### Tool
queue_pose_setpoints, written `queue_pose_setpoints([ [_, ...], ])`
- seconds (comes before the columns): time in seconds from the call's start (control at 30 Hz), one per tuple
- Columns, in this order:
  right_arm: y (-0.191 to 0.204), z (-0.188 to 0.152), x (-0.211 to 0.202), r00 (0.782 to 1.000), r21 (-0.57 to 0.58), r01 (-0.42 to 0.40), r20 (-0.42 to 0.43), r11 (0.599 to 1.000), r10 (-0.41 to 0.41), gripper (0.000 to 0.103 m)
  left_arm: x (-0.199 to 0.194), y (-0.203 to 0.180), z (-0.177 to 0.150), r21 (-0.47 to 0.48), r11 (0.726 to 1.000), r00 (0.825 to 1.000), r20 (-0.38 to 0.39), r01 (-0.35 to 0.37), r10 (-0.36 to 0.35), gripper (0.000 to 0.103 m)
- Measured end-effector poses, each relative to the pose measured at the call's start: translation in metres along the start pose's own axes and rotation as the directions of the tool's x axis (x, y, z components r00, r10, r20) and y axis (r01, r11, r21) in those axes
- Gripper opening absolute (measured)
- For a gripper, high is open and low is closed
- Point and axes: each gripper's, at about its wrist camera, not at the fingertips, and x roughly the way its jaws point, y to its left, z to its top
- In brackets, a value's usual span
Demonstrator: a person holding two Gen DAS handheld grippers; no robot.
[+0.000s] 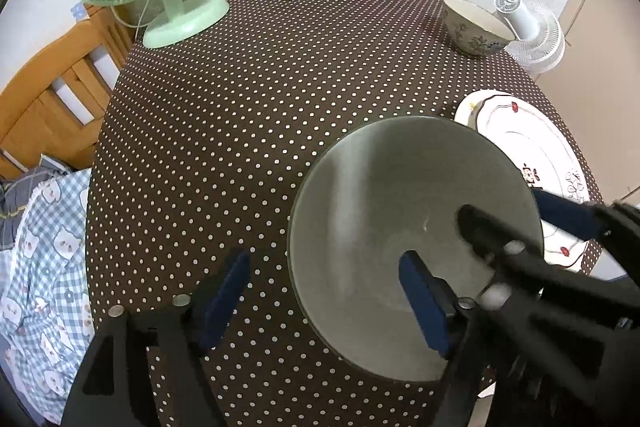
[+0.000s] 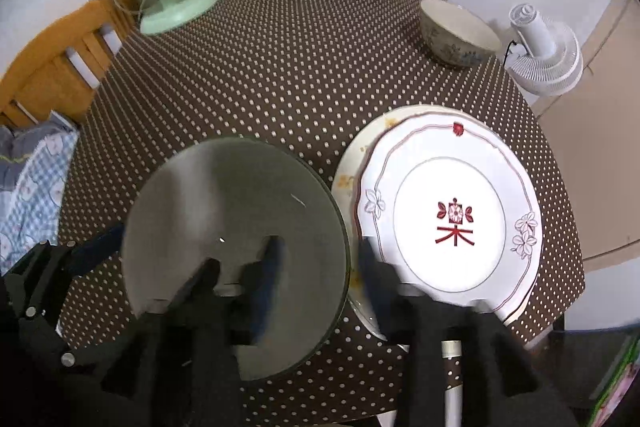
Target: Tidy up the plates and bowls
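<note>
Bowls [image 1: 400, 211] two, plates [image 2: 460, 195] two (stacked)

Matt grey bowl [image 1: 400, 195], glossy plate [image 2: 448, 211], dotted cloth [image 1: 260, 99].

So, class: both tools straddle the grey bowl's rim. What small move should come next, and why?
Probably lift the left tool and right tool straight up, clear of the grey bowl. Both stand open with the rim between their pads, not pinched; the bowl sits flat on the tablecloth beside the stacked plates. The floral bowl at the far edge is likely next to fetch.
</note>
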Motion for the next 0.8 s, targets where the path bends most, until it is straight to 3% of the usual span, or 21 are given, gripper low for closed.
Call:
queue_pose_setpoints([
  [0.03,0.000,0.000,-0.004,1.000,0.003,0.001,0.017,1.000,-0.001,0.071,-0.002,0.000,0.001,-0.002,1.000,1.000,0.005,0.002,-0.002,0.083],
  [0.07,-0.001,0.000,-0.006,1.000,0.005,0.002,0.029,1.000,-0.002,0.073,-0.005,0.000,0.003,-0.005,1.000,1.000,0.010,-0.002,0.002,0.083],
  [0.37,-0.019,0.012,-0.023,0.993,0.057,-0.083,0.094,0.995,0.077,0.073,-0.033,-0.010,0.020,-0.022,0.999,0.997,0.073,-0.034,0.036,0.083],
  [0.8,-0.068,0.043,-0.047,0.979,0.001,-0.144,0.146,0.990,0.143,0.073,-0.056,-0.055,0.054,-0.110,0.990,0.986,0.134,-0.085,0.100,0.083],
])
